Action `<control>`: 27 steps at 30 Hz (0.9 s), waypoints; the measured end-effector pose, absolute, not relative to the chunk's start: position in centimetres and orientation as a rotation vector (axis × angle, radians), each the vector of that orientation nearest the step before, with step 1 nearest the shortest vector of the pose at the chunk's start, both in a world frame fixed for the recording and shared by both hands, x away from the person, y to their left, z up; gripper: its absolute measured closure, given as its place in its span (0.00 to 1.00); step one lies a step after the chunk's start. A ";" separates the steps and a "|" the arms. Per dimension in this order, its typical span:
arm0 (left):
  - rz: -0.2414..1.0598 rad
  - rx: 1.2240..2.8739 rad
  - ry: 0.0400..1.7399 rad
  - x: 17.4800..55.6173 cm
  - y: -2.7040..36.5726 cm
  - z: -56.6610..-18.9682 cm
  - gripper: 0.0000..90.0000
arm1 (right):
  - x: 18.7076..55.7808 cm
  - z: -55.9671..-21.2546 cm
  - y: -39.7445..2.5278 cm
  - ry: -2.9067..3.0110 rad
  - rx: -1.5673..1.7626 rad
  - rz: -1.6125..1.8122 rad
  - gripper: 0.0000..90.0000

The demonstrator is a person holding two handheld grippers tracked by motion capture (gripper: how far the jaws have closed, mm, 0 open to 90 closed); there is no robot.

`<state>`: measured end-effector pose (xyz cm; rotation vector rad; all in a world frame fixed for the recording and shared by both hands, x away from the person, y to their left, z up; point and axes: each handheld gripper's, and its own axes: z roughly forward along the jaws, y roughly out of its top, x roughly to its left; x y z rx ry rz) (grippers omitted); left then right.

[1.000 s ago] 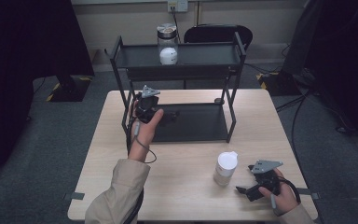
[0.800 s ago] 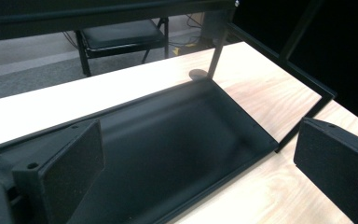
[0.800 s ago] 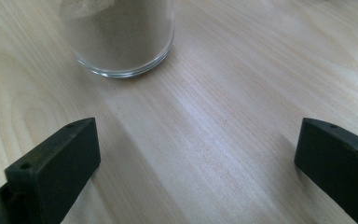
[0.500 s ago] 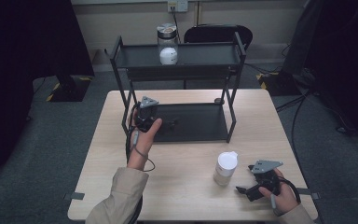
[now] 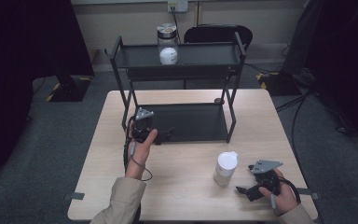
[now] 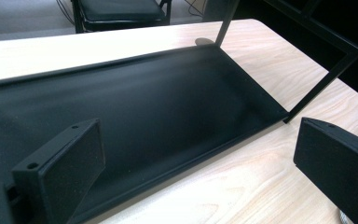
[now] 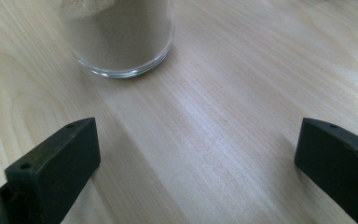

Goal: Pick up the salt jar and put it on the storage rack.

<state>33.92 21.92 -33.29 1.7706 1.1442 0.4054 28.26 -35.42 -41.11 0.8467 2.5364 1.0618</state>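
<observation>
Jaws spread wide on both grippers, nothing held.
My right gripper (image 5: 248, 190) sits near the jar (image 5: 225, 168) on the worktop (image 5: 186, 196); left gripper (image 5: 161, 136) at the rack's lower shelf (image 5: 191, 122) (placement not begun).

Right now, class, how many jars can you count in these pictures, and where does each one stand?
2. One jar stands on the rack's top shelf. The other jar stands on the table, just left of the right gripper. None seems hidden.

Beige sleeves — black tools (image 5: 167, 136), grey three-cornered plates
</observation>
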 end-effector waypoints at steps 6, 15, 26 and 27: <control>0.398 1.780 1.138 33.5 21.7 -34.4 0.02 | 28.3 -41.1 -35.4 2.536 0.847 1.062 0.00; 0.387 1.806 1.131 32.9 21.6 -36.5 0.02 | 28.3 -41.1 -35.4 2.536 0.847 1.062 0.00; 0.367 1.814 1.165 31.8 22.2 -38.6 0.02 | 28.3 -41.1 -35.4 2.536 0.847 1.062 0.00; 0.372 1.819 1.166 31.7 22.1 -38.7 0.02 | 28.3 -41.1 -35.4 2.536 0.847 1.062 0.00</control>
